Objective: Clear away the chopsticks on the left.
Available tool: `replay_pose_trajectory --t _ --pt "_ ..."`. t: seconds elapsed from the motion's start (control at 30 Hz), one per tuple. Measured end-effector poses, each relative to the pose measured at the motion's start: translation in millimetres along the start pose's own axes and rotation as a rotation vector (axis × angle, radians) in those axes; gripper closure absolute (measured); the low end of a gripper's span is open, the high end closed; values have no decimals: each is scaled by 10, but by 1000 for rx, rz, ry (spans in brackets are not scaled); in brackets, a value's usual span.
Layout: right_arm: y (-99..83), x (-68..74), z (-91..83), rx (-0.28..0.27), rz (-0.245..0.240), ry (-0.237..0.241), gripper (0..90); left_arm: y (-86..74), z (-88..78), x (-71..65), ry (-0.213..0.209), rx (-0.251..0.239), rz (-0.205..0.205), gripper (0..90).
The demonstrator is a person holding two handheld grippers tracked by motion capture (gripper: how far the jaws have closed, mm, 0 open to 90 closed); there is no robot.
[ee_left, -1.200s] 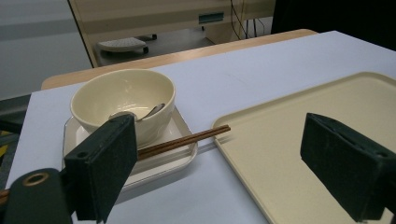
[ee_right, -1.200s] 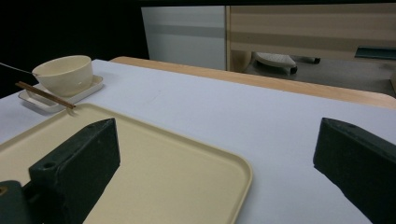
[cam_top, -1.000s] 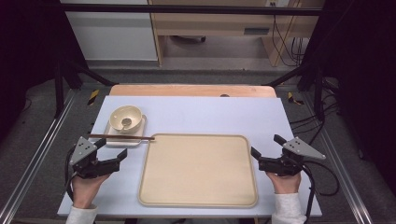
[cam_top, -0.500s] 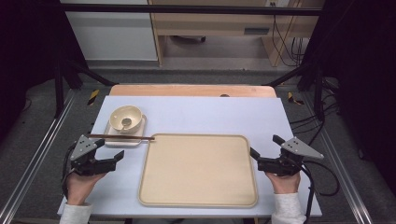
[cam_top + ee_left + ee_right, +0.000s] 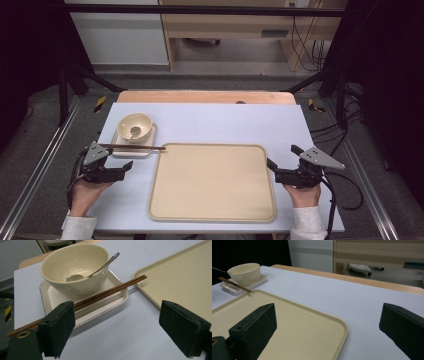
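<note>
Large beige tray (image 5: 212, 182), empty, lying flat at the near middle of the white table (image 5: 225, 122). Beyond the tray's far-left corner: a small square plate (image 5: 148, 146) bearing a cream bowl (image 5: 134, 126) with a metal spoon (image 5: 96, 268) inside. Brown chopsticks (image 5: 132, 147) rest across the plate's near rim, tips reaching toward the tray. Left gripper (image 5: 125, 169), left of the tray, jaws spread, holding nothing. Right gripper (image 5: 282, 161), right of the tray, jaws likewise spread and empty.

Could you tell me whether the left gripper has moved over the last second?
Yes, slightly: the left gripper has drifted toward the person, away from the chopsticks on the small dish.
</note>
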State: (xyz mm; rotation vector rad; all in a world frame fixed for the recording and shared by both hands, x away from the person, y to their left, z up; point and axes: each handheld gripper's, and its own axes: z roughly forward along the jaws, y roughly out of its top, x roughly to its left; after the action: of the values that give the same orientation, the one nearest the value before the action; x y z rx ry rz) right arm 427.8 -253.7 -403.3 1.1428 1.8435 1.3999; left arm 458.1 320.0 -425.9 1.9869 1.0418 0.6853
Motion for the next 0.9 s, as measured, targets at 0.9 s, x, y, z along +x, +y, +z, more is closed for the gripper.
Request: replay_pose_trajectory --t 0.9 --pt "-2 16 20 15 -1 1 20 145 295 219 38 143 67 188"
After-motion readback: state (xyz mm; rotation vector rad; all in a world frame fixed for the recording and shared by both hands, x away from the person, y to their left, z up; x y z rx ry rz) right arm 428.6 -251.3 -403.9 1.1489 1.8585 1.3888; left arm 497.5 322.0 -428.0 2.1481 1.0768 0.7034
